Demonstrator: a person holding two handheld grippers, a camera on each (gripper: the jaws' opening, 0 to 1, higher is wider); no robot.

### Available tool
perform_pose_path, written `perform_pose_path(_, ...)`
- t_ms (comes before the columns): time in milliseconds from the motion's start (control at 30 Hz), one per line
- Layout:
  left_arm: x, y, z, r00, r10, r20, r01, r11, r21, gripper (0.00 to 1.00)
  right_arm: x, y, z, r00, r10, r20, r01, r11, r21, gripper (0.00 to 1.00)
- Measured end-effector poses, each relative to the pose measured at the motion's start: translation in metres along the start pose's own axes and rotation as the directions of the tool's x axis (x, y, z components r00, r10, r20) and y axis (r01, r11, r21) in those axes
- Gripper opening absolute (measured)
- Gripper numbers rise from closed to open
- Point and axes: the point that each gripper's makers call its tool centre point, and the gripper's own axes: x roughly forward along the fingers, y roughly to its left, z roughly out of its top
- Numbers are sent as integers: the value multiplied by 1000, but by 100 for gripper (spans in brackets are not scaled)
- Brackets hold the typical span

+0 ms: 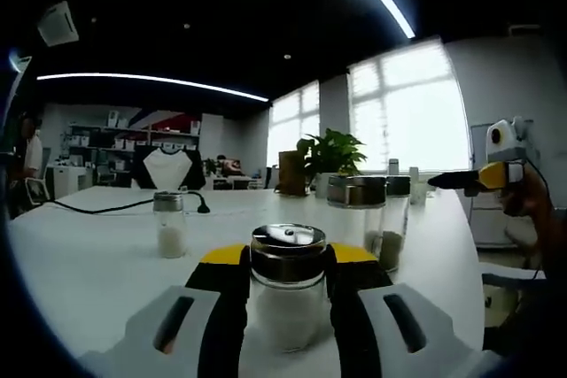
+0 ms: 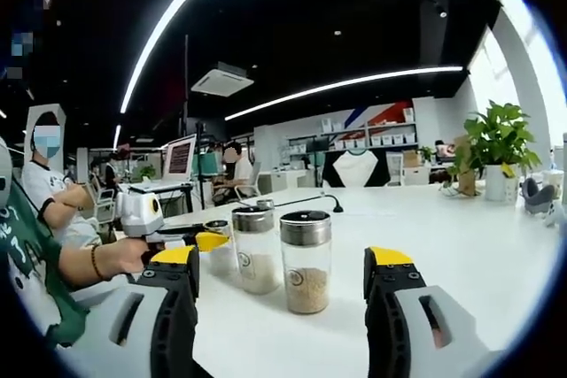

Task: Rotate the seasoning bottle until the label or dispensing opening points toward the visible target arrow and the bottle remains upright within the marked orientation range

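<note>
Closest to my left tool [image 1: 287, 294] is the seasoning bottle [image 1: 288, 285], a clear glass jar with a shiny metal lid and white grains inside. It stands upright on the white table [image 1: 80, 263], and my left tool is closed around its glass body, one black yellow-tipped jaw pressed to each side. I cannot make out a label or a dispensing opening on it from here, nor any arrow mark on the table.

Largest thing in both views is the table, long and white, running back toward shelving and windows. A potted plant [image 1: 331, 155] stands at its far end.

Right tool [image 2: 282, 281]: jaws spread wide, holding nothing. Between and beyond them, apart from both jaws, stands a jar of tan grains [image 2: 306, 261], upright, metal lid on. Just to its left is a second jar [image 2: 255, 250] with paler contents, also upright.

Left gripper view, smaller items: a large-lidded jar [image 1: 370, 219] to the right behind the held bottle; a small shaker with white contents [image 1: 170, 224] to the left, well apart; a black cable [image 1: 115, 207] lying across the table behind it.
</note>
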Motion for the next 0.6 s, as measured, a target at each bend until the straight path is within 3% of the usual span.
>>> perform_pose_path(100, 0, 0, -1, 1000, -14, -10, 13, 1000, -18, 35, -1, -2, -4, 1000, 2, -31, -3, 1000, -12, 87)
perform_pose_path(200, 0, 0, -1, 1000, -19, -11, 19, 999, -26, 35, -2, -8, -5, 998, -34, -43, 32, 998, -55, 99)
perform_pose_path(367, 0, -1, -1, 1000, -28, -15, 27, 999, -30, 35, -2, -9, -8, 997, -24, -75, 19, 998, -65, 100)
perform_pose_path(433, 1, -5, -2, 997, -78, -30, 77, 997, -25, 36, -1, -6, -9, 997, -13, -80, 8, 998, -61, 100)
perform_pose_path(600, -2, -5, 6, 990, -133, -44, 132, 991, -21, 36, 1, -4, -14, 995, -8, -101, 1, 998, -64, 100)
